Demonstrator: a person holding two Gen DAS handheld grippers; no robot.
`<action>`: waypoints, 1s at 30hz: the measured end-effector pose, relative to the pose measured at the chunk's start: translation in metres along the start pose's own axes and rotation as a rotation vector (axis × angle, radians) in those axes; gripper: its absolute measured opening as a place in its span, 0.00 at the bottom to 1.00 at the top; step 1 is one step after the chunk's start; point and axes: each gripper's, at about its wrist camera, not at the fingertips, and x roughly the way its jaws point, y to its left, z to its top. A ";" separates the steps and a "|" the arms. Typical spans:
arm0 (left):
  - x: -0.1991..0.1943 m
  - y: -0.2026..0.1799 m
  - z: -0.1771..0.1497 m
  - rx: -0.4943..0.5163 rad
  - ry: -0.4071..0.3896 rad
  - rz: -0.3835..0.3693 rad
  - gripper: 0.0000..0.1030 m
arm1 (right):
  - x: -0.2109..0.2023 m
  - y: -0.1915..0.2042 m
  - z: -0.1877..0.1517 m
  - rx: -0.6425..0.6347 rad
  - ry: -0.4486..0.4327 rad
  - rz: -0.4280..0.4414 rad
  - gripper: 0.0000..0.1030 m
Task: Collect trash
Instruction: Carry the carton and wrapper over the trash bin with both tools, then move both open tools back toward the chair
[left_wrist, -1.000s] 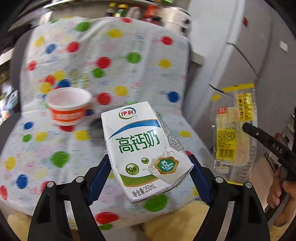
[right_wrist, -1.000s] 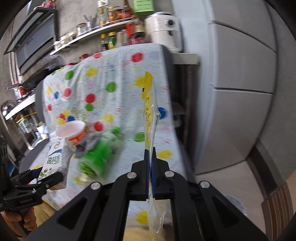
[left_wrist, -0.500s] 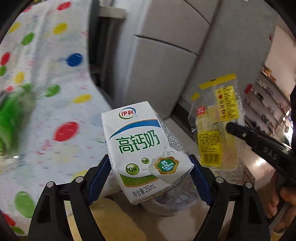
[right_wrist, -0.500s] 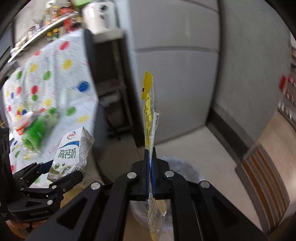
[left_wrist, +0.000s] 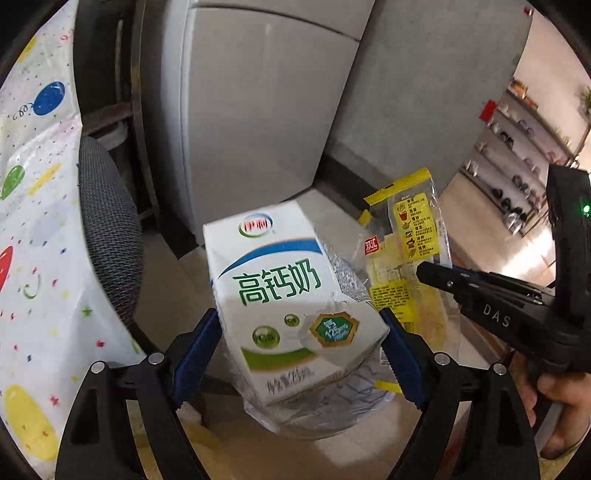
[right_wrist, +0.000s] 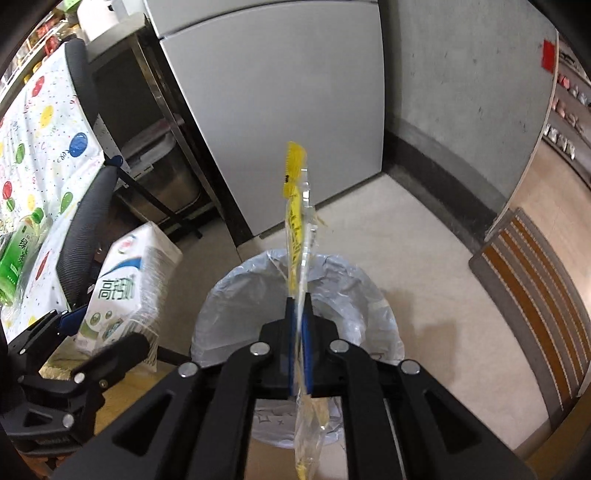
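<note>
My right gripper (right_wrist: 300, 325) was clamped flat on a yellow-and-clear snack wrapper (right_wrist: 297, 206), jaws fully together with only the film between them. I held the wrapper edge-on and roughly upright, its yellow seal at the top and its loose tail hanging below the jaws. Directly beneath it stood the bin (right_wrist: 221, 295), lined with a pale plastic bag, mouth open. I judged this position suitable for release: the wrapper should fall into the liner, although thin film may cling to a pad or drift.

My left gripper (left_wrist: 300, 332) was closed on a milk carton (left_wrist: 291, 291), the blue pads (left_wrist: 195, 343) bearing on its two opposite sides near the base. The carton sat tilted, printed face toward the camera. In the right wrist view it hung beside the bin's left rim, not yet over the opening. I judged that it needed a short carry to the right before release, so that it would not strike the rim.

Outward from the bin, a mesh-backed chair (right_wrist: 85, 229) stood to the left. Past it lay a table under a spotted cloth (right_wrist: 33, 147), with a green bottle (right_wrist: 18, 254) on its side there. I took that bottle as trash not yet collected. A grey refrigerator (right_wrist: 280, 99) stood behind the bin.
</note>
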 end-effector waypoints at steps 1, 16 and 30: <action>0.003 -0.002 0.002 0.000 0.007 0.013 0.83 | 0.002 0.000 0.002 0.013 0.004 0.002 0.21; -0.101 0.042 -0.003 -0.058 -0.201 0.014 0.84 | -0.088 0.060 0.016 -0.072 -0.183 0.027 0.48; -0.243 0.196 -0.100 -0.320 -0.283 0.380 0.84 | -0.113 0.261 -0.005 -0.378 -0.216 0.303 0.48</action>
